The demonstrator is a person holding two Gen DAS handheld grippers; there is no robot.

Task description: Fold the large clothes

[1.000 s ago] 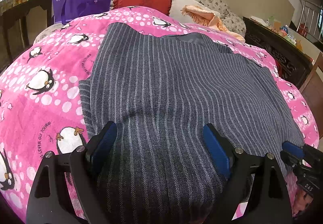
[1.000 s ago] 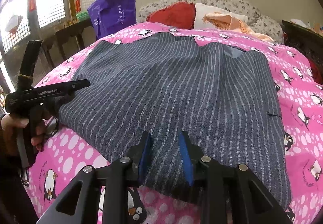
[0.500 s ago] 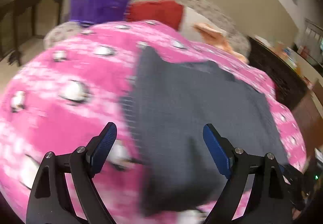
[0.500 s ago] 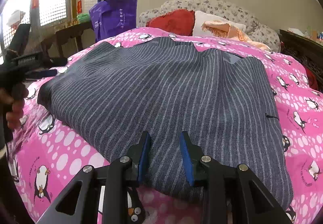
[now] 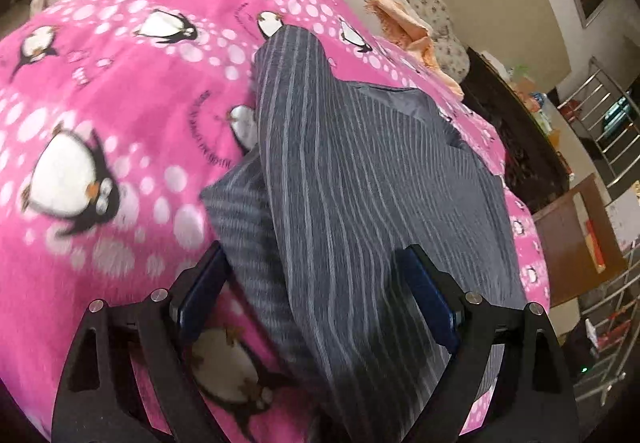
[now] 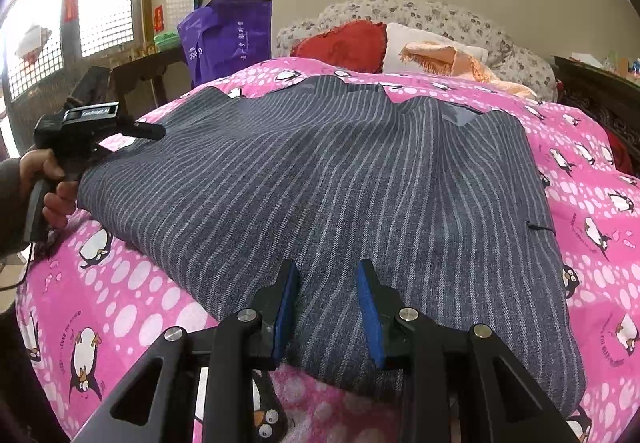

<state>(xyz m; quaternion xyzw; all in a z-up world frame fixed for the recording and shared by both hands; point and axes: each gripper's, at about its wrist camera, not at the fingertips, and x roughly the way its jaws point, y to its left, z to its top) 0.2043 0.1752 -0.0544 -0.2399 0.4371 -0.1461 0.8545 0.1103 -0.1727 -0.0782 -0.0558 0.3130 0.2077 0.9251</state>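
1. A large grey pinstriped garment (image 6: pixel 340 195) lies spread flat on a bed covered by a pink penguin-print quilt (image 6: pixel 132 303), with its near hem towards the right wrist camera and its notched far edge towards the red cushion (image 6: pixel 340 43) and floral headboard (image 6: pixel 420 15)

2. The left gripper (image 5: pixel 316 291) stands with its jaws wide apart at the garment's left edge; a folded-under flap of the striped cloth lies between them, but the pads do not press on it (in the right wrist view the same tool (image 6: pixel 92 123) shows in a person's hand (image 6: pixel 48 183), just beside that edge)

3. The right gripper (image 6: pixel 326 303) hovers at the near hem with its jaws only narrowly parted; striped cloth shows in the gap, and the blue pads look clear of it, so nothing appears to be held

4. Judged from this lie, the step in hand is taking hold for a first fold: the garment is still one open sheet and no fold is made

5. The next move calls for the left jaws to close on the side edge where the layers are doubled, catching all of them, and for the right jaws to pinch the near hem, so that the heavy cloth lifts evenly and does not drag the quilt
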